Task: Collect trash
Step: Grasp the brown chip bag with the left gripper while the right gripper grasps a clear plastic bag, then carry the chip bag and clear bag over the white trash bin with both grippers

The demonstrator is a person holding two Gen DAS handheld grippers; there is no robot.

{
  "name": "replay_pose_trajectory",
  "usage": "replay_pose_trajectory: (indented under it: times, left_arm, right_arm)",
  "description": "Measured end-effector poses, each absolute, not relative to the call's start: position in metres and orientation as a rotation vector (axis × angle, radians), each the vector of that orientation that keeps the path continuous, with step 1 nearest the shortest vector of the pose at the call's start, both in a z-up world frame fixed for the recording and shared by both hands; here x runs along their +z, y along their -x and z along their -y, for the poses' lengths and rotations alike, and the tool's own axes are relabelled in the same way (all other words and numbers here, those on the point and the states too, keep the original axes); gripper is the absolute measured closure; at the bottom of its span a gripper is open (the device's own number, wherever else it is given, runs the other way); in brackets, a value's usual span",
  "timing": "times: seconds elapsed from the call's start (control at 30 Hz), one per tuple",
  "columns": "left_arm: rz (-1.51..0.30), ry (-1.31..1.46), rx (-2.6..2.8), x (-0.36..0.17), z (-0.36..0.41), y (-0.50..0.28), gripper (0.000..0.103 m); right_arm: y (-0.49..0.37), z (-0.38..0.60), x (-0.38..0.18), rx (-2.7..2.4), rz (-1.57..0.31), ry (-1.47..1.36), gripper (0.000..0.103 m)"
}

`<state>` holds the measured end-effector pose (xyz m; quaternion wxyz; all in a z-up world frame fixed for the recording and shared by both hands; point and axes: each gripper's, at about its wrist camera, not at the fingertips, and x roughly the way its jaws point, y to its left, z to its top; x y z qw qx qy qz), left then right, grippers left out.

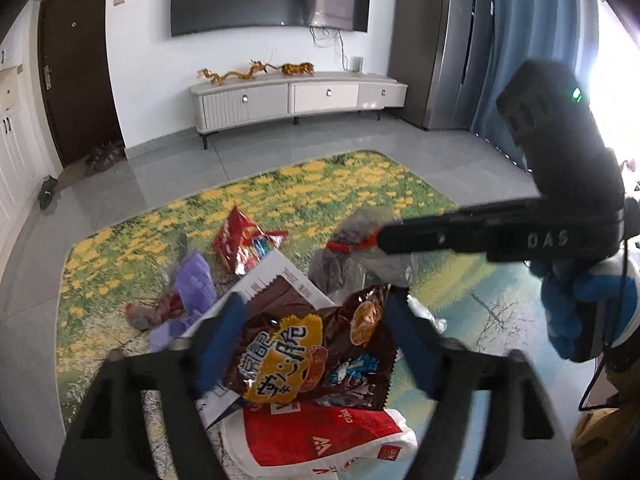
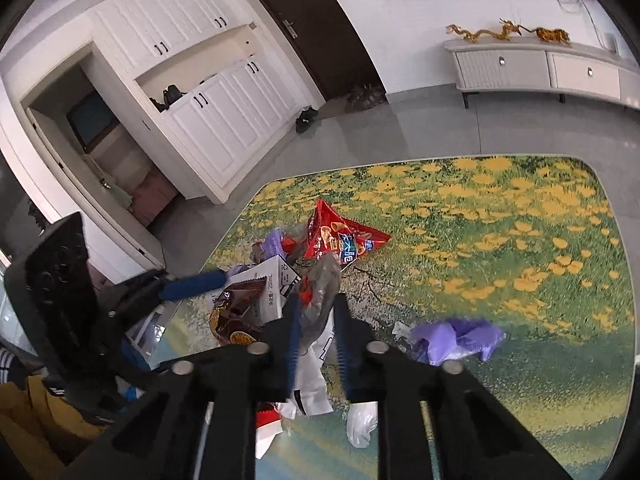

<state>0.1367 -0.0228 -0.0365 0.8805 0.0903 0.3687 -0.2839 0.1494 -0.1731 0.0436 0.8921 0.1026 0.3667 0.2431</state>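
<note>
**Rug littered, both grippers in the pile: slip risk on thin film**

Living-room rug (image 2: 500, 240) with the yellow flower print carries the trash, clustered toward its near edge.

Right gripper (image 2: 316, 332): jaws nearly together, pinched on a crumpled clear plastic wrapper (image 2: 322, 280) with a red bit on it. From the left wrist view the same wrapper hangs off that gripper's tip at about 1 o'clock from the brown bag.

Left gripper (image 1: 316, 344): jaws part-way apart, straddling a brown snack bag (image 1: 312, 356). Can't tell if the pads actually press it. White carton (image 1: 280, 276) sits behind it, red-and-white bag (image 1: 320, 436) beneath.

Risks:
- Clear film is thin and slack, so it could slide out of the pinch.
- Left jaws could catch the carton edge along with the bag.

Loose on the rug: red chip bag (image 2: 340, 240) at 12 o'clock, purple bag (image 2: 456, 340) at 3 o'clock.

Hidden: no bin visible in either view. Pile bottom is blocked by gripper bodies. Motion blur smears the purple items.
</note>
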Motion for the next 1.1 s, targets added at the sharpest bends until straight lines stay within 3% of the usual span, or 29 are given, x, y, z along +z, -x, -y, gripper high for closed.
replay_pose_trajectory:
  times: [0.03, 0.1, 0.13, 0.2, 0.73, 1.1]
  left_arm:
    - [-0.777, -0.191, -0.594, -0.040, 0.024, -0.138, 0.054]
    - [-0.798, -0.186, -0.604, -0.045, 0.025, -0.139, 0.081]
    - [-0.809, -0.181, -0.610, -0.047, 0.025, -0.139, 0.088]
    - [-0.804, -0.179, -0.608, -0.047, 0.025, -0.134, 0.092]
    - [-0.696, -0.078, -0.583, 0.032, 0.006, -0.085, 0.097]
    - [-0.645, -0.072, -0.593, 0.071, 0.058, -0.082, 0.097]
  right_arm:
    - [-0.151, 0.171, 0.044, 0.503, -0.762, -0.208, 0.093]
    - [-0.151, 0.169, 0.045, 0.503, -0.762, -0.192, 0.095]
    - [-0.150, 0.168, 0.045, 0.499, -0.760, -0.182, 0.096]
    - [-0.146, 0.167, 0.046, 0.495, -0.751, -0.184, 0.097]
    - [-0.075, 0.173, 0.126, 0.484, -0.498, -0.134, 0.100]
    - [-0.021, 0.240, 0.147, 0.402, -0.413, -0.153, 0.098]
